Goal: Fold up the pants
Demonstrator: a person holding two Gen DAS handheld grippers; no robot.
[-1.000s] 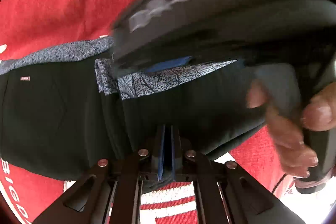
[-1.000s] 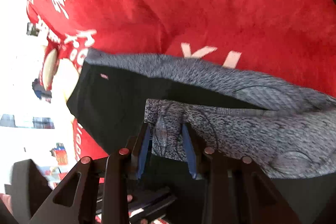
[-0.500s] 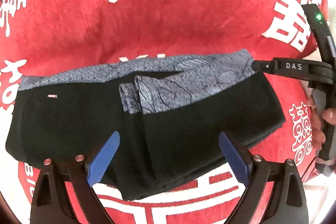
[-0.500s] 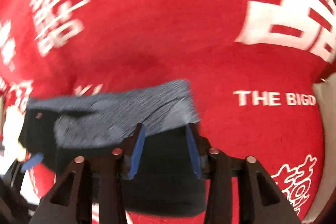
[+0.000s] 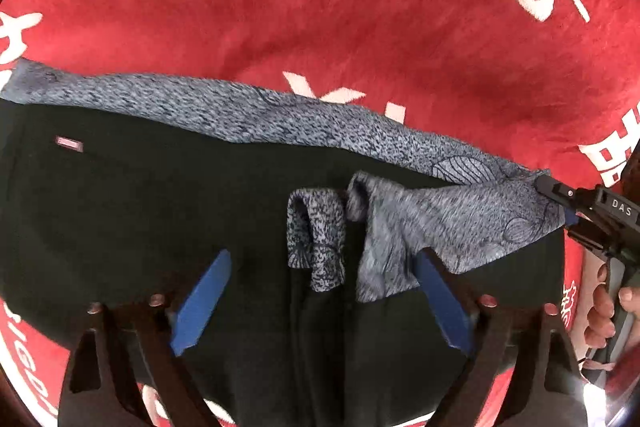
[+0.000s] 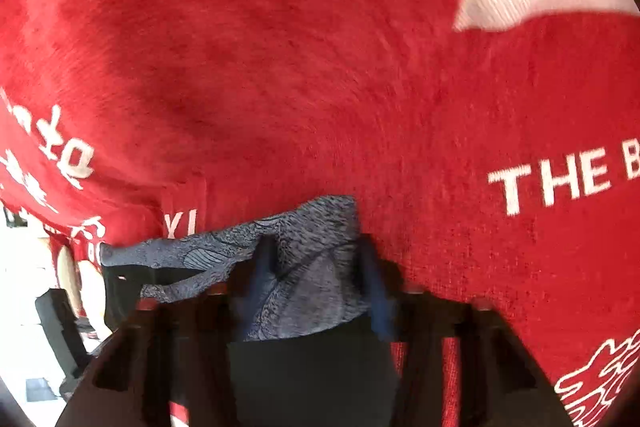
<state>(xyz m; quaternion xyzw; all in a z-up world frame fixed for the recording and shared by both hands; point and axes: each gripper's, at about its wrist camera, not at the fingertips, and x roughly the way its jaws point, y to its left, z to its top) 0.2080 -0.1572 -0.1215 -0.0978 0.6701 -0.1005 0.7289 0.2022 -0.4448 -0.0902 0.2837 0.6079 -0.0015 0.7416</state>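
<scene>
Black pants (image 5: 140, 227) with grey patterned trim lie folded across a red blanket (image 5: 320, 7) printed with white lettering. They stretch from nine o'clock to three o'clock in the left wrist view. The grey waistband (image 5: 280, 115) runs along the far edge, and two grey patterned cuffs (image 5: 316, 239) lie doubled back on the black cloth near the centre.

The left gripper (image 5: 320, 303) hovers above the cuffs with its blue fingers (image 5: 202, 303) spread wide and narrowing, gripping nothing. The right gripper (image 6: 316, 287), blurred, sits at the pants' three o'clock end. Its fingers are narrow and closing, with grey cloth between them; whether they pinch it I cannot tell.

The fold looks well along: legs appear brought up to the waist. Probably a last fold or some tidying remains. No containers are visible.
</scene>
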